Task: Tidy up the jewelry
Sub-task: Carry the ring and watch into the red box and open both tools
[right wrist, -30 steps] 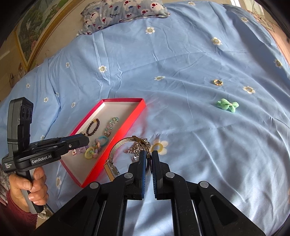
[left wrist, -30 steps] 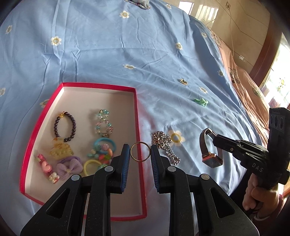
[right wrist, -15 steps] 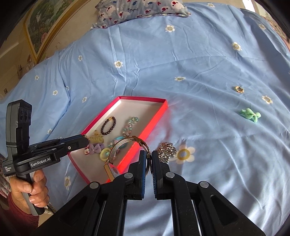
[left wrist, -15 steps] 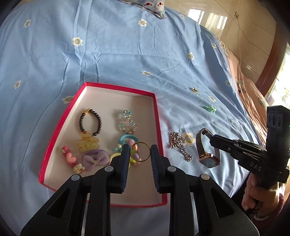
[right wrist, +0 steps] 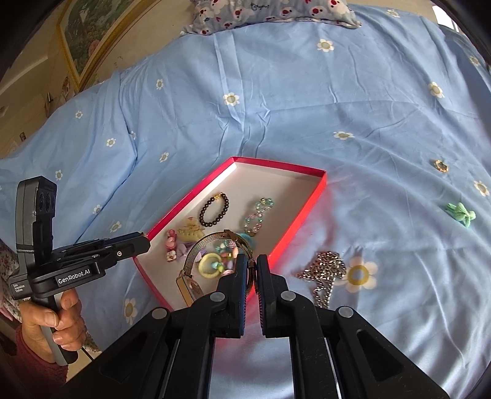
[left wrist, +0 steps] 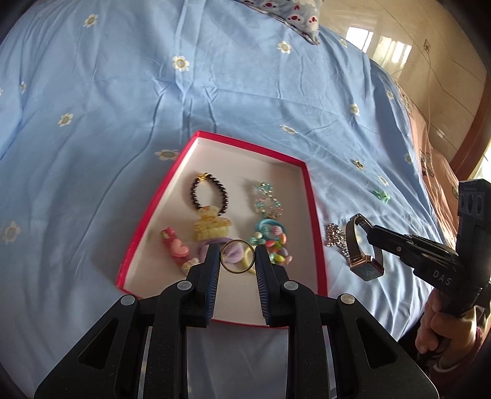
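Observation:
My left gripper (left wrist: 237, 256) is shut on a thin gold ring (left wrist: 238, 269) and holds it above the near end of the red tray (left wrist: 316, 227). The tray holds a dark bead bracelet (left wrist: 209, 192), a crystal bracelet (left wrist: 266, 199), hair clips and ties. My right gripper (right wrist: 251, 264) is shut on the mesh band of a rose-gold watch (right wrist: 187, 284), which hangs over the tray's near corner. The watch also shows in the left wrist view (left wrist: 365, 267), right of the tray. A silver chain (right wrist: 325, 270) lies on the sheet beside the tray.
The tray (right wrist: 294, 228) sits on a blue flowered bedsheet. A green bow (right wrist: 460, 213) and a small gold ring piece (right wrist: 441, 165) lie further right on the sheet. A patterned pillow (right wrist: 270, 12) is at the bed's far end.
Both grippers have moved left toward the tray. The ring went from over the tray's right rim to above its inside. The watch went from beside the chain to over the tray's near corner.

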The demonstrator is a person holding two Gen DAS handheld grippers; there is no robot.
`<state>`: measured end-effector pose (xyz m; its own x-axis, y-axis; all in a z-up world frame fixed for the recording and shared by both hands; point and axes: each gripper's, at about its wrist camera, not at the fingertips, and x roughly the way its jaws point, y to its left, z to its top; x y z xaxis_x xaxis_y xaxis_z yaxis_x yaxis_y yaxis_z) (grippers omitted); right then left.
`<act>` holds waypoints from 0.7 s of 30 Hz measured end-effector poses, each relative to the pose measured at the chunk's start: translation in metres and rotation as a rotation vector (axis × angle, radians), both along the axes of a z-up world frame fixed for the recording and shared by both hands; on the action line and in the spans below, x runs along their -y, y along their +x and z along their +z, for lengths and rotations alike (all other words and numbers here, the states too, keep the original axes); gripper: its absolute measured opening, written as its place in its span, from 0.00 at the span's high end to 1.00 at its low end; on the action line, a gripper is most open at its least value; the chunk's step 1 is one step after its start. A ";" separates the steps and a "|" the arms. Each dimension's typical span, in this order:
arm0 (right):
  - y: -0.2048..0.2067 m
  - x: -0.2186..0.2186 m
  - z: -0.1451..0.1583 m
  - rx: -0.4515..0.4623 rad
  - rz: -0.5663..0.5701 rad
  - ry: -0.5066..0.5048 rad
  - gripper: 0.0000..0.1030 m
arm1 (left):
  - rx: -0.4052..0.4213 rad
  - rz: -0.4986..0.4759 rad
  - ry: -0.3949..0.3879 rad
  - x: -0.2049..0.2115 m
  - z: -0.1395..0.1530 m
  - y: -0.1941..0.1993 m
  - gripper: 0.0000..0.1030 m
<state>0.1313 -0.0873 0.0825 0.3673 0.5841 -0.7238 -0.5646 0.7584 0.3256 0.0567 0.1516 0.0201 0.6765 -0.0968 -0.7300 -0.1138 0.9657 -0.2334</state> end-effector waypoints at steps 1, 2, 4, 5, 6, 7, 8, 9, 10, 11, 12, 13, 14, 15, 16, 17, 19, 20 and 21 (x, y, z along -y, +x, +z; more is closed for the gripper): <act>0.000 -0.003 -0.001 -0.003 0.006 -0.001 0.94 | 0.001 0.009 0.000 -0.004 0.000 -0.002 0.80; 0.000 -0.006 -0.001 -0.004 0.011 -0.002 0.94 | 0.001 0.018 0.000 -0.008 0.000 -0.003 0.80; 0.001 -0.011 -0.003 -0.007 0.022 -0.005 0.94 | 0.000 0.032 -0.002 -0.015 -0.001 -0.004 0.80; 0.001 -0.014 -0.003 -0.008 0.026 -0.006 0.94 | -0.002 0.043 -0.001 -0.019 -0.002 -0.005 0.80; 0.001 -0.016 -0.004 -0.009 0.030 -0.005 0.94 | -0.004 0.050 -0.001 -0.023 -0.003 -0.006 0.80; 0.001 -0.019 -0.005 -0.010 0.035 -0.005 0.94 | -0.006 0.055 -0.001 -0.025 -0.003 -0.007 0.80; 0.001 -0.021 -0.005 -0.010 0.040 -0.005 0.94 | -0.010 0.064 -0.002 -0.029 -0.005 -0.007 0.80; 0.001 -0.024 -0.005 -0.010 0.043 -0.006 0.94 | -0.013 0.069 -0.002 -0.032 -0.006 -0.007 0.80; 0.002 -0.026 -0.006 -0.011 0.048 -0.007 0.94 | -0.015 0.073 -0.002 -0.034 -0.007 -0.008 0.80; 0.002 -0.029 -0.007 -0.012 0.053 -0.007 0.94 | -0.019 0.077 -0.001 -0.036 -0.008 -0.008 0.80; 0.002 -0.031 -0.007 -0.012 0.056 -0.008 0.94 | -0.022 0.079 -0.001 -0.038 -0.010 -0.008 0.80; 0.002 -0.033 -0.008 -0.013 0.061 -0.009 0.94 | -0.024 0.080 -0.002 -0.039 -0.011 -0.008 0.80; 0.003 -0.035 -0.009 -0.014 0.065 -0.010 0.94 | -0.028 0.080 -0.001 -0.039 -0.013 -0.007 0.80; 0.003 -0.037 -0.010 -0.015 0.069 -0.012 0.94 | -0.031 0.080 0.001 -0.039 -0.014 -0.007 0.80; 0.004 -0.039 -0.011 -0.017 0.073 -0.014 0.94 | -0.034 0.079 0.005 -0.039 -0.016 -0.006 0.80; 0.004 -0.041 -0.012 -0.019 0.076 -0.016 0.94 | -0.037 0.078 0.008 -0.039 -0.017 -0.005 0.80; 0.005 -0.045 -0.014 -0.023 0.082 -0.020 0.94 | -0.044 0.075 0.013 -0.038 -0.020 -0.004 0.80; 0.005 -0.047 -0.015 -0.026 0.085 -0.022 0.94 | -0.047 0.072 0.012 -0.038 -0.022 -0.003 0.80; 0.006 -0.048 -0.017 -0.027 0.088 -0.024 0.94 | -0.051 0.070 0.011 -0.038 -0.025 -0.002 0.80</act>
<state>0.1368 -0.0389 0.0657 0.2957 0.5952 -0.7472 -0.6204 0.7145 0.3236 0.0542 0.1892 -0.0045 0.6431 -0.0427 -0.7646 -0.1924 0.9574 -0.2152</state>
